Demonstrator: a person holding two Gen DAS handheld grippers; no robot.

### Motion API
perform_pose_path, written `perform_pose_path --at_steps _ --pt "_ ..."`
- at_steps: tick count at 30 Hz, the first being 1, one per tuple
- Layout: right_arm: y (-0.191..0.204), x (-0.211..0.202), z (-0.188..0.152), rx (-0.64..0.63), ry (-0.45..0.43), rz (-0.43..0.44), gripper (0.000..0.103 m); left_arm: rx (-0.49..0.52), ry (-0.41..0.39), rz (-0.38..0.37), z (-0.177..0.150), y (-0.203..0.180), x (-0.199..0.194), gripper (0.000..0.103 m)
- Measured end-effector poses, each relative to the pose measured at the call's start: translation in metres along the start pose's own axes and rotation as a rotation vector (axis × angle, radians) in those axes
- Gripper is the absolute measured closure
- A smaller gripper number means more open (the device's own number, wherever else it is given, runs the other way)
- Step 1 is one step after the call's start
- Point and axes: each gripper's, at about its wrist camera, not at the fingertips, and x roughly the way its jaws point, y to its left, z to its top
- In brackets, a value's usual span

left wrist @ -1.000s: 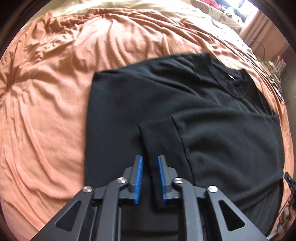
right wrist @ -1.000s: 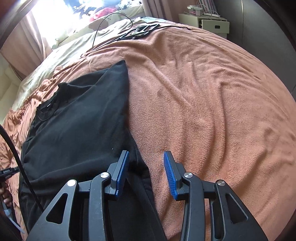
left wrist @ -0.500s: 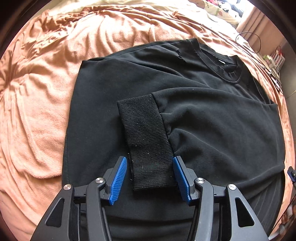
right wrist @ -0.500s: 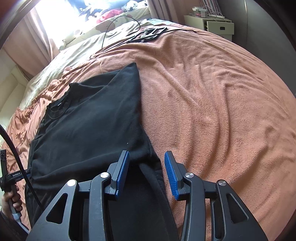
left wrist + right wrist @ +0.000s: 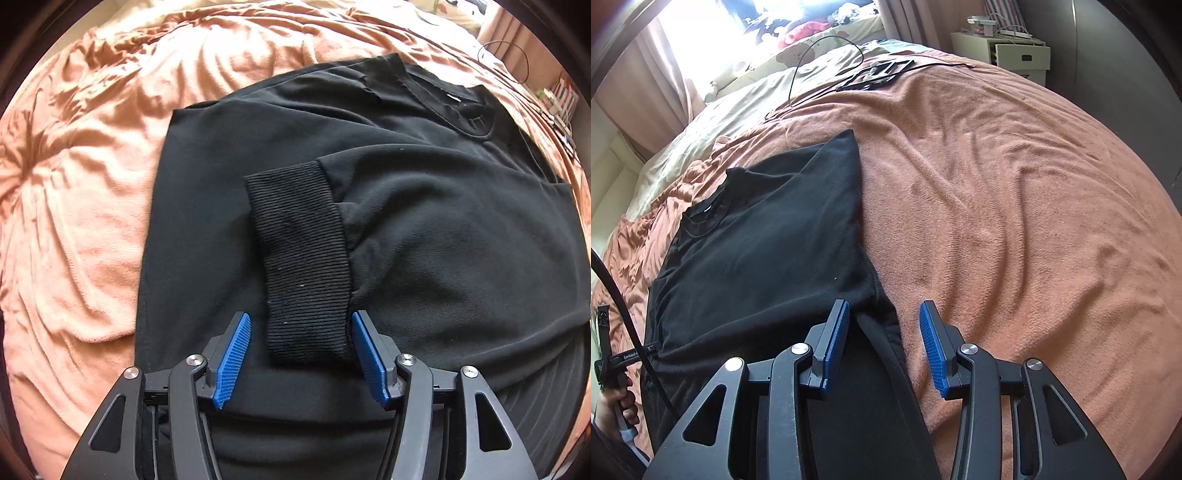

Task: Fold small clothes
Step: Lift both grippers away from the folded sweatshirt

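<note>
Left tongs (image 5: pixel 301 360) gape around black sweater's (image 5: pixel 424 229) ribbed cuff (image 5: pixel 301 258).

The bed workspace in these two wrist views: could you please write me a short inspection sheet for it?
Surface: rumpled orange blanket over the bed.
Job's things: black sweatshirt lying flat, one sleeve folded across it, ribbed cuff on top.
Clutter: flat black items at the far edge.
Grippers: left gripper jaws open, straddling the cuff; right gripper jaws open over the sweatshirt's edge.
Cables: thin black cable looping at the far side.
Surroundings: white bedside cabinet, curtains.
</note>
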Motion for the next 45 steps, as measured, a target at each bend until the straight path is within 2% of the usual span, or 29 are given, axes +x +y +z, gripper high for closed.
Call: perform_pose_path --at_steps 2,6,8,10,13,15,17,18,19,20,25,36,45 --pt "-0.001 -0.005 -0.001 0.001 -0.006 -0.001 0.066 -0.006 -0.01 -0.025 0.001 0.003 -0.004 0.041" --pt "0.001 -0.022 -0.006 -0.004 -0.026 0.011 0.066 -0.004 -0.053 -0.022 -0.009 0.013 -0.025 0.041" --pt "0.004 -0.031 -0.011 -0.008 -0.03 0.038 0.061 -0.017 -0.068 -0.044 -0.013 0.019 -0.039 0.041" --pt "0.009 -0.044 -0.016 -0.021 -0.043 0.048 0.038 -0.02 -0.089 -0.076 -0.018 0.026 -0.056 0.041" --pt "0.013 -0.067 -0.024 -0.049 -0.065 0.067 0.023 -0.016 -0.13 -0.083 -0.027 0.033 -0.082 0.04" --pt "0.016 -0.082 -0.032 -0.074 -0.067 0.066 0.016 -0.014 -0.155 -0.105 -0.032 0.042 -0.098 0.031" --pt "0.016 -0.095 -0.037 -0.088 -0.062 0.059 0.005 -0.007 -0.184 -0.119 -0.041 0.05 -0.116 0.013" --pt "0.016 -0.103 -0.04 -0.092 -0.067 0.053 0.0 -0.005 -0.198 -0.115 -0.047 0.052 -0.124 0.008" --pt "0.017 -0.111 -0.043 -0.1 -0.074 0.043 0.0 -0.002 -0.212 -0.106 -0.051 0.055 -0.132 0.002" --pt "0.018 -0.117 -0.044 -0.109 -0.078 0.033 0.0 0.002 -0.231 -0.089 -0.056 0.058 -0.14 0.0" --pt "0.027 -0.157 -0.061 -0.142 -0.102 0.022 0.0 0.033 -0.28 -0.083 -0.078 0.064 -0.17 0.0" --pt "0.019 -0.231 -0.108 -0.198 -0.147 0.005 0.0 -0.002 -0.374 -0.153 -0.145 0.102 -0.231 0.0" --pt "-0.004 -0.282 -0.153 -0.197 -0.206 0.032 0.0 0.004 -0.424 -0.196 -0.213 0.128 -0.27 0.001"
